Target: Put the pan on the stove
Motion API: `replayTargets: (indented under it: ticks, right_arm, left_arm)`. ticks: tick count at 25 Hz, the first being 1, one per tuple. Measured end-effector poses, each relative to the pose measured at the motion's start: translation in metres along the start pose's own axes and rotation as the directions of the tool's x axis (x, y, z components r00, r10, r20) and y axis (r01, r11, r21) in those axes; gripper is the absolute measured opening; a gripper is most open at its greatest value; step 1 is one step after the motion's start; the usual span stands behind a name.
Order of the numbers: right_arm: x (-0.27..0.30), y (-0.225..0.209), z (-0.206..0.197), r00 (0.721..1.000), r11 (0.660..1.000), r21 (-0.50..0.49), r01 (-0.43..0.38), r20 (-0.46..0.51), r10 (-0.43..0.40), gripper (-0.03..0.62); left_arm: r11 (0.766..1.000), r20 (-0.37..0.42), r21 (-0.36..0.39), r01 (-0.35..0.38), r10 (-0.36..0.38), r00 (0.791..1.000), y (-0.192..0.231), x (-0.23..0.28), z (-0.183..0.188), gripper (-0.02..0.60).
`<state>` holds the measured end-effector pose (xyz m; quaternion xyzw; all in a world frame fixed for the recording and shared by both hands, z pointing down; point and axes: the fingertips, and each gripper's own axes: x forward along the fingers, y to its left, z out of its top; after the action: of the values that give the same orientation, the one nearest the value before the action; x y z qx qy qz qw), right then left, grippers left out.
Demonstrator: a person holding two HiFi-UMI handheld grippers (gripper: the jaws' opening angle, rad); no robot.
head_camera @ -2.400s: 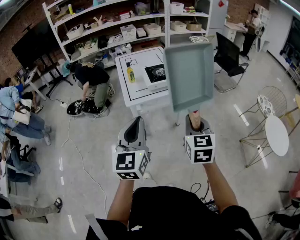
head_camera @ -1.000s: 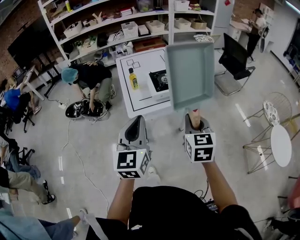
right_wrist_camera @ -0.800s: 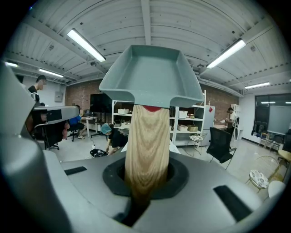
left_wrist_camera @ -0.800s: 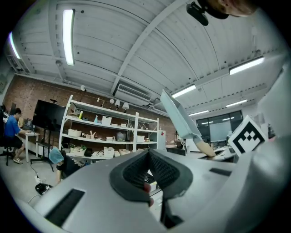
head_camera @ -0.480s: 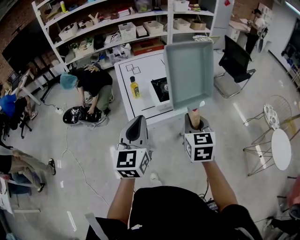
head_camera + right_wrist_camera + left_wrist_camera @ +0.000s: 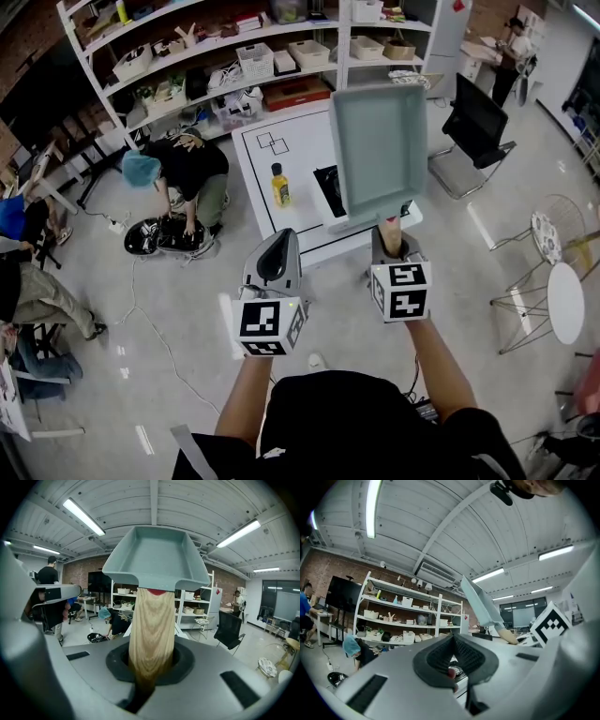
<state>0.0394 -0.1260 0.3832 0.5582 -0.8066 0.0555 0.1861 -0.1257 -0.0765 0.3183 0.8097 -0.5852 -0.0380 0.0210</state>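
Observation:
A grey-green rectangular pan (image 6: 378, 150) with a wooden handle (image 6: 390, 230) is held up in the air in front of me. My right gripper (image 6: 394, 251) is shut on that handle, and in the right gripper view the handle (image 6: 151, 630) runs down between the jaws with the pan (image 6: 157, 557) above. The pan hides most of the black stove (image 6: 328, 192), which stands on the white table (image 6: 267, 169). My left gripper (image 6: 274, 261) hangs beside it, shut with nothing in it (image 6: 452, 656). From the left gripper view the pan (image 6: 480, 604) shows edge-on at the right.
A yellow bottle (image 6: 279, 185) stands on the table left of the stove. A person (image 6: 183, 169) crouches on the floor by the table's left side. White shelves (image 6: 234, 56) line the back. A black chair (image 6: 473, 122) and a round white table (image 6: 565, 300) stand at the right.
The table and stove have come closer and lower in the head view. Both grippers keep their places and the pan stays held up by its handle.

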Motion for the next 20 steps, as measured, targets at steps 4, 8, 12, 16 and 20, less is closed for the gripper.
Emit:
replayTargets:
  ticks: [4, 8, 12, 16, 20]
  right_arm:
    - [0.021, 0.006, 0.0, 1.0, 1.0, 0.0, 0.006, -0.017, -0.006, 0.012]
    - [0.039, 0.008, -0.002, 0.999, 1.0, -0.009, 0.011, -0.035, -0.011, 0.012]
    - [0.054, 0.003, -0.003, 0.998, 1.0, -0.008, 0.016, -0.055, -0.016, 0.012]
    - [0.065, -0.01, -0.004, 0.997, 1.0, -0.001, 0.019, -0.069, -0.019, 0.012]
    - [0.08, -0.025, -0.007, 0.996, 1.0, 0.011, 0.015, -0.087, -0.014, 0.012]
  left_arm:
    - [1.0, -0.008, -0.002, 0.009, -0.009, 1.0, 0.019, 0.012, -0.006, 0.009]
    - [1.0, -0.015, -0.016, 0.011, -0.012, 1.0, 0.033, 0.025, -0.015, 0.009]
    - [0.999, -0.025, -0.024, 0.022, -0.022, 0.999, 0.037, 0.041, -0.021, 0.009]
    - [0.999, -0.033, -0.025, 0.026, -0.027, 0.999, 0.036, 0.057, -0.025, 0.009]
    - [1.0, -0.039, -0.019, 0.017, -0.017, 0.999, 0.034, 0.073, -0.027, 0.009]
